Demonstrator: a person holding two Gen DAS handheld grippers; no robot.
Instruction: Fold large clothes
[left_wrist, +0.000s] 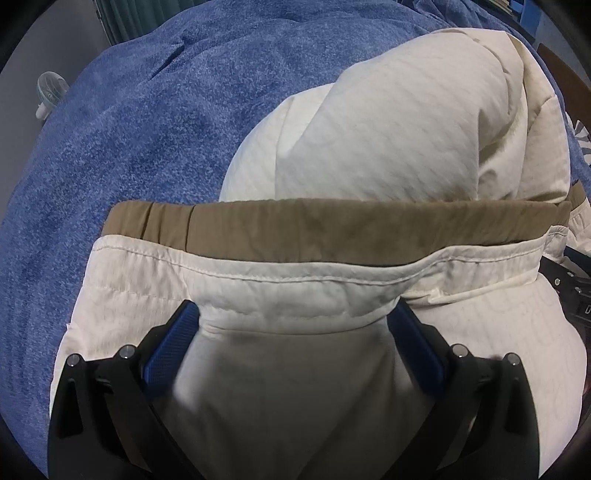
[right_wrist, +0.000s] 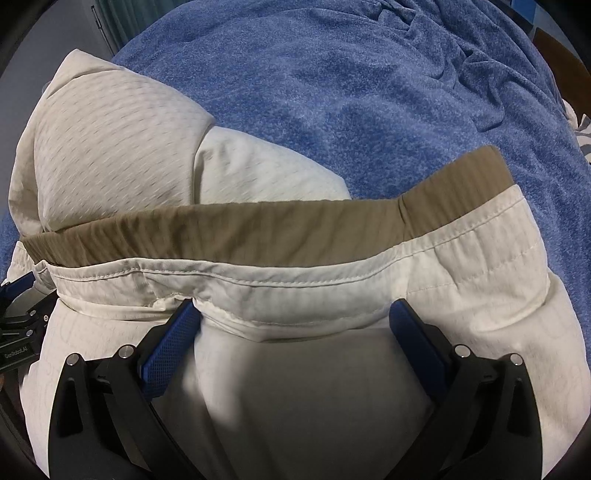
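Note:
A cream quilted garment (left_wrist: 388, 122) with a tan inner band (left_wrist: 332, 229) lies bunched on a blue fleece blanket (left_wrist: 147, 129). My left gripper (left_wrist: 295, 314) is open, its blue pads (left_wrist: 170, 350) spread wide. The stitched cream hem (left_wrist: 295, 280) lies across the fingertips, and cloth fills the gap between them. My right gripper (right_wrist: 295, 306) is open in the same way against the same hem (right_wrist: 295, 280), with the tan band (right_wrist: 258, 225) just beyond. Each gripper shows at the edge of the other's view: the right gripper (left_wrist: 576, 291), the left gripper (right_wrist: 18, 325).
The blue blanket (right_wrist: 369, 92) spreads wrinkled beyond the garment on all sides. A small white fan (left_wrist: 50, 92) stands off the left edge. A dark wooden piece (left_wrist: 569, 85) and patterned fabric (left_wrist: 583, 136) show at the far right.

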